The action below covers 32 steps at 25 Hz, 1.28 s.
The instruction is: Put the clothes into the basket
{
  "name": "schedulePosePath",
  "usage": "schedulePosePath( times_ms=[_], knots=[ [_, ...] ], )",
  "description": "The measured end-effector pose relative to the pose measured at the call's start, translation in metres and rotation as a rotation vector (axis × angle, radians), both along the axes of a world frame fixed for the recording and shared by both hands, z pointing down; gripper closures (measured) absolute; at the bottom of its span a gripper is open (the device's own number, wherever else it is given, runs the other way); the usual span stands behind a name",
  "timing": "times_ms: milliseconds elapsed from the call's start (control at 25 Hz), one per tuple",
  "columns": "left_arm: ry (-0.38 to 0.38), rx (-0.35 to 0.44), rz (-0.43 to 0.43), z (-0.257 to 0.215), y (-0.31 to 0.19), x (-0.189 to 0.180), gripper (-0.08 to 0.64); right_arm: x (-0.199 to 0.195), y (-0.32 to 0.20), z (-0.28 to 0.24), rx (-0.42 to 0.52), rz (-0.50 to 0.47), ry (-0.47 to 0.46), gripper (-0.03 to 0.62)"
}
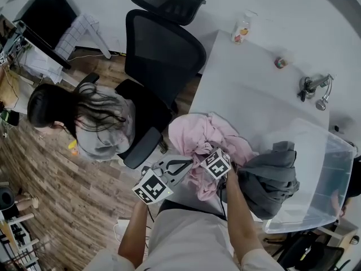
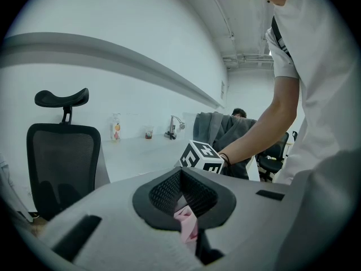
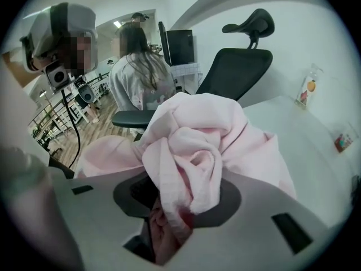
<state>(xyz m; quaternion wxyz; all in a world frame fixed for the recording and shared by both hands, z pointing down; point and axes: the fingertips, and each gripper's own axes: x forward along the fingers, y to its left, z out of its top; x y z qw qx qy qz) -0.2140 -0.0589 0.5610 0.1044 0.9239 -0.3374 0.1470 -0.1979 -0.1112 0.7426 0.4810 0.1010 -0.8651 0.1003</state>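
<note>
**Position of the work.** The pink garment (image 1: pixel 210 135) lies bunched on the white tabletop (image 1: pixel 248 89) at its near edge, just beside the clear plastic basket (image 1: pixel 334 151). A grey garment (image 1: pixel 271 179) hangs over the near rim of that basket, partly inside it.

**State of the fingers.** The fingers of the right gripper (image 3: pixel 176 216) are pinching a thick rolled fold of the pink garment, and cloth bulges up above them. The fingers of the left gripper (image 2: pixel 189 222) are pressed together on a thin slip of the same pink cloth.

**Handling properties.** The garment appears light, soft and fully limp. It is not fragile, and the woven surface should not slip under the pads. Expect no stiffness: any part not held will probably sag and trail.

**Where to hold.**
1. Take hold of gathered folds, not a single layer, as a single layer may pull free.
2. Keep the two holds apart, near the middle of the bundle, so that loose ends hang short.
3. Watch for trailing cloth catching on the rim or dragging the grey garment.
</note>
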Motion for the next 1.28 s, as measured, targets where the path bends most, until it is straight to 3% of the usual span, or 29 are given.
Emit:
schedulePosePath(
  times_ms=[240,680,960,1280],
  knots=[
    [-0.003,0.012,-0.003,-0.004,0.002,0.000,0.557,0.004,0.004,-0.015,-0.064,0.105,-0.106,0.463],
    [-0.010,0.048,0.024,-0.022,0.002,0.010,0.557,0.006,0.014,-0.107,-0.093,0.232,-0.435,0.472],
    [-0.019,0.111,0.062,-0.049,0.000,0.026,0.557,0.020,0.017,-0.173,-0.025,0.265,-0.588,0.472],
    [-0.030,0.182,0.104,-0.082,0.002,0.045,0.557,0.036,0.018,-0.231,0.084,0.257,-0.668,0.472]
  ],
)
